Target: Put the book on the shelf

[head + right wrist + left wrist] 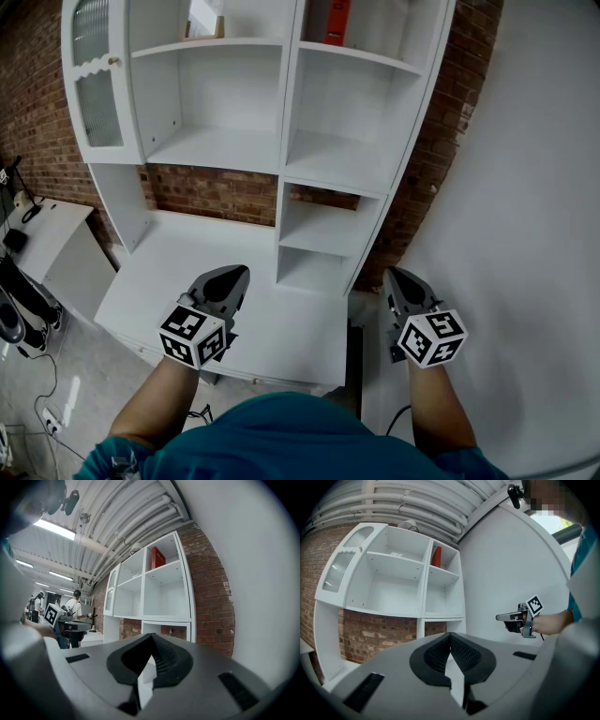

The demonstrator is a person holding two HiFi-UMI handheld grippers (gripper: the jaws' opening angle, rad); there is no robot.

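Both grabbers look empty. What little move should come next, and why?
Probably just lower both grippers: the red book already stands in the top right compartment of the shelf, and the left gripper and right gripper are shut and empty.

Person wearing a teal shirt (281,436), with two grey grippers
The shirt is showing short sleeves; the left gripper (234,273) and right gripper (395,275) are each showing a smooth grey shell, black ribbed pads (465,654) and a white cube (194,336) bearing black square markers; a thin dark cable (401,413) seems to be trailing under the right one
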